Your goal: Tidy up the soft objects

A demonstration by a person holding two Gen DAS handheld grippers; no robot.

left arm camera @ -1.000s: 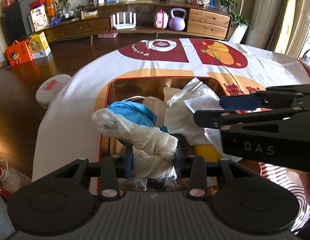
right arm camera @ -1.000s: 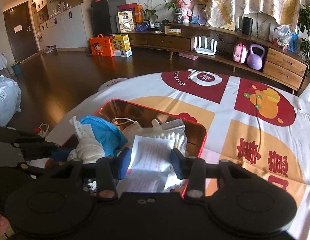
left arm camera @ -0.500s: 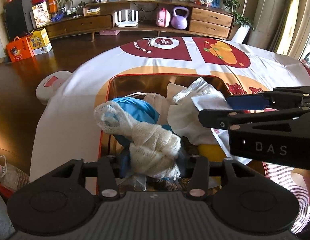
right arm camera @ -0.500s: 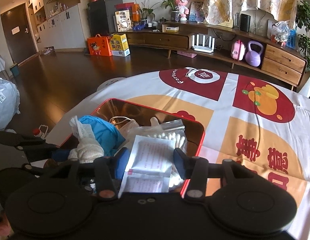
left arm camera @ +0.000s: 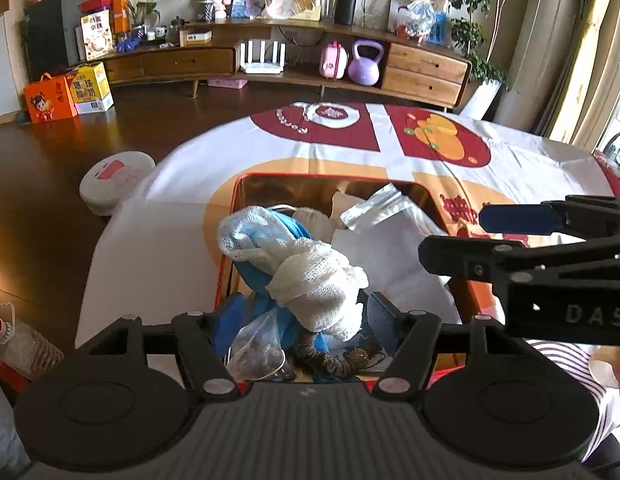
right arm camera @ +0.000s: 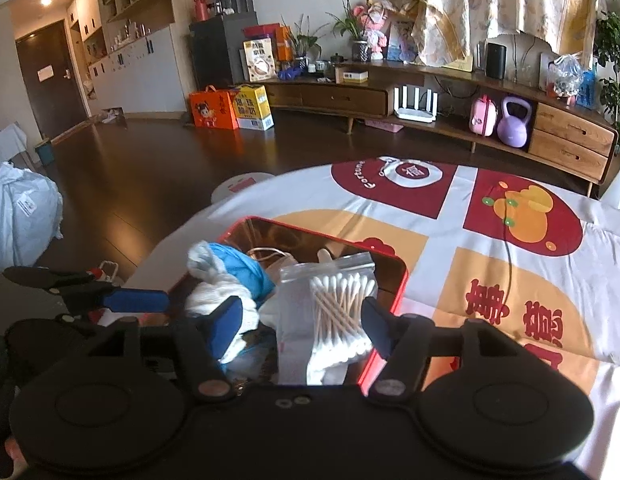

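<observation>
A red tin box (left arm camera: 317, 179) (right arm camera: 393, 300) sits on the patterned tablecloth and holds soft items. A white gauze roll (left arm camera: 317, 284) (right arm camera: 208, 300) lies over a blue cloth (left arm camera: 288, 226) (right arm camera: 240, 268) in the box. My left gripper (left arm camera: 302, 314) is open, its fingers either side of the gauze and apart from it. My right gripper (right arm camera: 302, 316) is open above a clear bag of cotton swabs (right arm camera: 333, 304) that rests in the box. It shows from the side in the left wrist view (left arm camera: 509, 232). A small bag of dark bits (left arm camera: 258, 352) lies at the box's near end.
The table's left edge drops to a dark wood floor with a white robot vacuum (left arm camera: 116, 180). A plastic bottle (left arm camera: 22, 344) stands on the floor at the near left. A long wooden sideboard (left arm camera: 294, 64) runs along the far wall.
Both grippers have opened and drawn back. The gauze roll is let go and rests on the blue cloth. The paper sheet held by the right gripper is released; the cotton swab bag now shows.
</observation>
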